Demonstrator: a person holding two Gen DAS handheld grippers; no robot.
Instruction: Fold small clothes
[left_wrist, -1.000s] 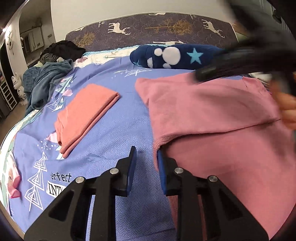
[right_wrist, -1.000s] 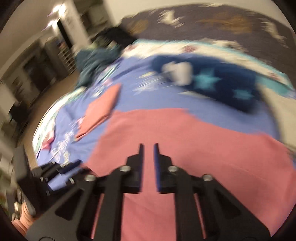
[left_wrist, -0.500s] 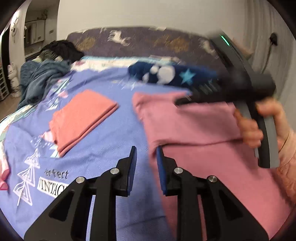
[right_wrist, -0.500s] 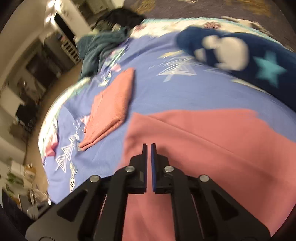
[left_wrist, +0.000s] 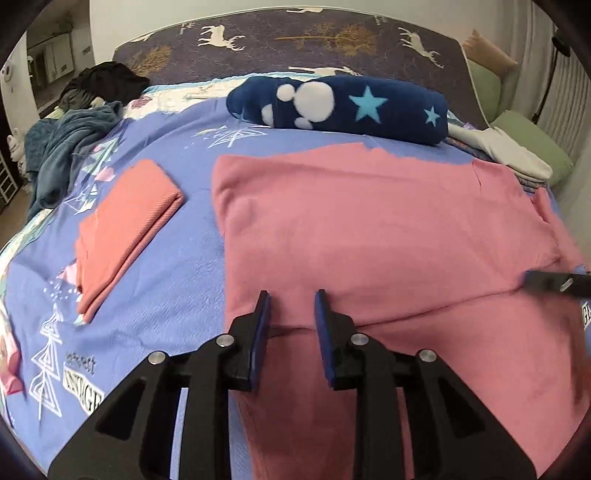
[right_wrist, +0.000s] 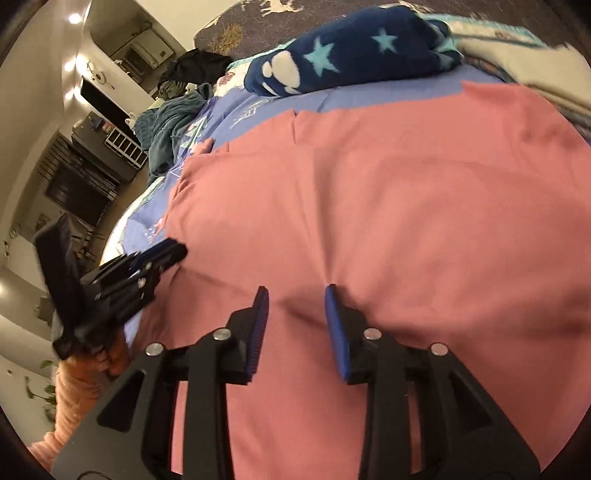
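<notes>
Pink garment lies spread on the bed beside the folded orange cloth, and because left claw and right claw both stand open above it, closing carelessly could pinch only one layer and spoil the fold.

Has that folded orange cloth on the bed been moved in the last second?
No. The folded orange cloth lies in the same spot on the purple bedsheet, left of the pink garment; only the camera shifted.

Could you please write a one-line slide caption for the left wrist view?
Left gripper, jaws open, over the spread pink garment on a blue bedspread, beside a folded coral cloth.
</notes>
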